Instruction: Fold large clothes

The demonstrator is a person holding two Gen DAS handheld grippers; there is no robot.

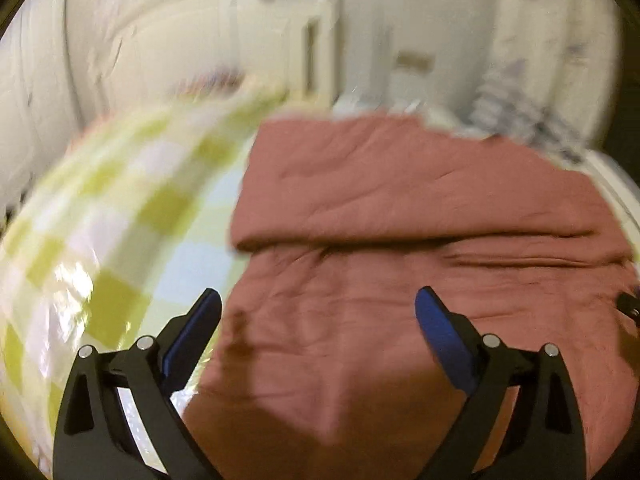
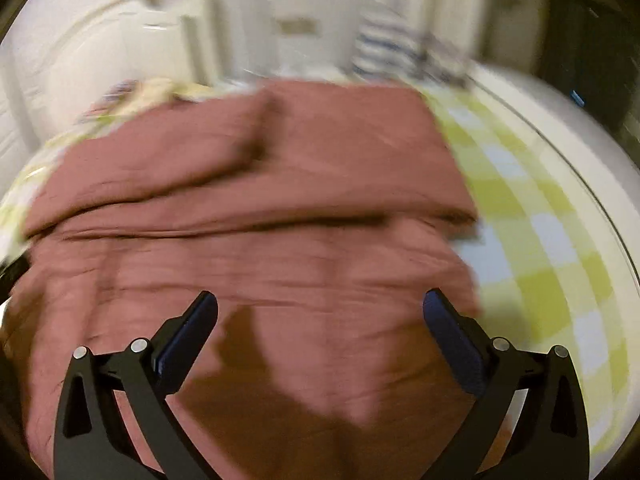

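1. You are holding the left gripper (image 1: 318, 306) with its blue-padded fingers spread wide and gripping nothing; it is hovering over the near left part of the dusty-pink garment (image 1: 400, 240).
2. You are holding the right gripper (image 2: 320, 308) the same way, fingers apart and empty, over the near right part of that garment (image 2: 280, 216).
3. The garment is lying on the green-and-white checked sheet (image 1: 120, 216), which is covering the bed; the sheet is showing bare to the left in the left wrist view and to the right (image 2: 552, 264) in the right wrist view.
4. One fold is looking done: the far part is lying doubled over, and its folded edge (image 1: 400, 242) is running across the middle of the cloth.
5. The near part is lying flat and creased, a single spread, so I am judging the task as partly done, with at least one more fold and some smoothing left.
6. Both views are blurring, so seams and sleeves are not readable.
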